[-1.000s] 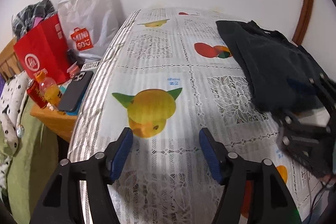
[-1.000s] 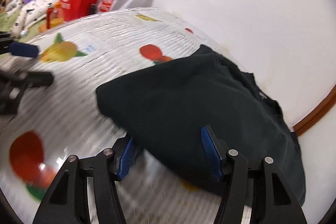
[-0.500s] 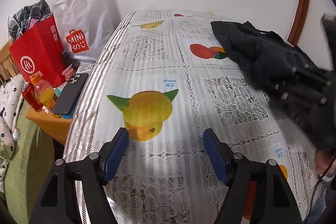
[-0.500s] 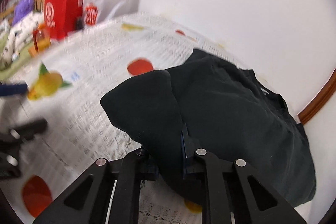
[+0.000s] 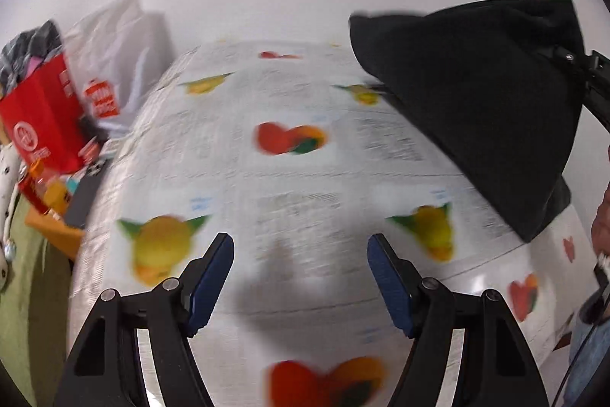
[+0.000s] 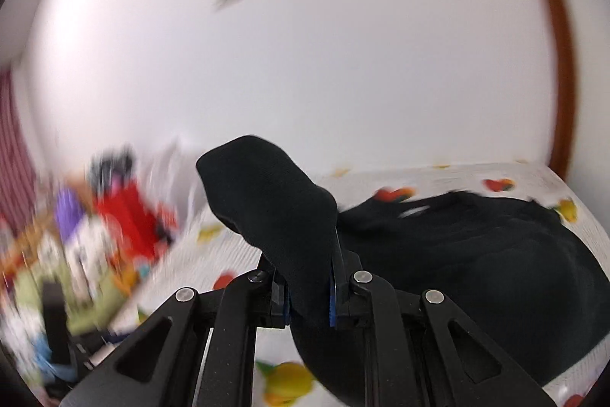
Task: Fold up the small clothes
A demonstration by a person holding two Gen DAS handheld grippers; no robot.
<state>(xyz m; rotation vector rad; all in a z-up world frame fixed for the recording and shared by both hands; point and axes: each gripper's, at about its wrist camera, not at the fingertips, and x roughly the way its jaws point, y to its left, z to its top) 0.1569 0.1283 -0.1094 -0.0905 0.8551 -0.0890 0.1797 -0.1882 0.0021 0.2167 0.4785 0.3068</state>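
Observation:
A black garment hangs lifted above the table at the right of the left wrist view. My right gripper is shut on a fold of that garment; the rest of it trails down behind to the tabletop at the right. My left gripper is open and empty, low over the table with the fruit-print cloth, well left of the garment. Both views are blurred by motion.
A red paper bag and a white shopping bag stand off the table's far left. A phone and bottles lie on a low wooden stand there. A white wall rises behind the table.
My right gripper closed on the black garment and has raised it off the table. My left gripper has moved over the table and stays open.

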